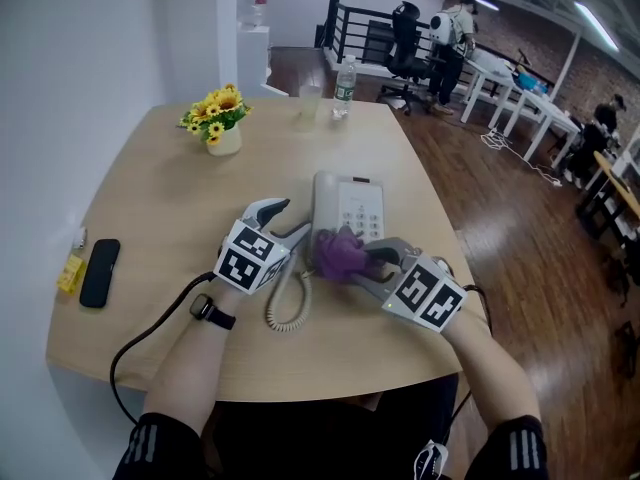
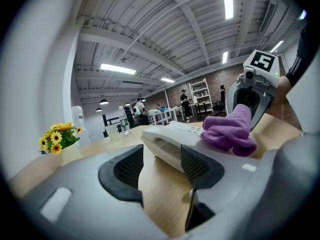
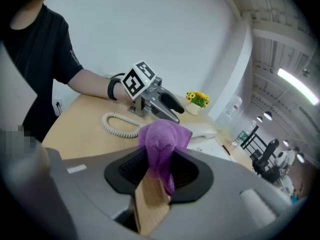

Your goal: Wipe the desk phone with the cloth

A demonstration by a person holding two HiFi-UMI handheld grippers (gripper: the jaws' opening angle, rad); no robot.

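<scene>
A grey-white desk phone [image 1: 345,211] lies on the wooden table, its handset [image 2: 165,143] on the left side and a coiled cord [image 1: 285,308] trailing toward me. A purple cloth [image 1: 338,253] rests on the phone's near end, pinched in my right gripper [image 1: 362,259], which is shut on it; in the right gripper view the cloth [image 3: 162,146] bunches between the jaws. My left gripper [image 1: 290,220] stands open just left of the phone, beside the handset, with nothing between its pads [image 2: 199,165].
A pot of yellow flowers [image 1: 220,120] stands at the table's back left. A glass [image 1: 308,103] and a water bottle [image 1: 343,86] are at the far edge. A black device [image 1: 99,272] and a small yellow thing [image 1: 70,270] lie at the left edge.
</scene>
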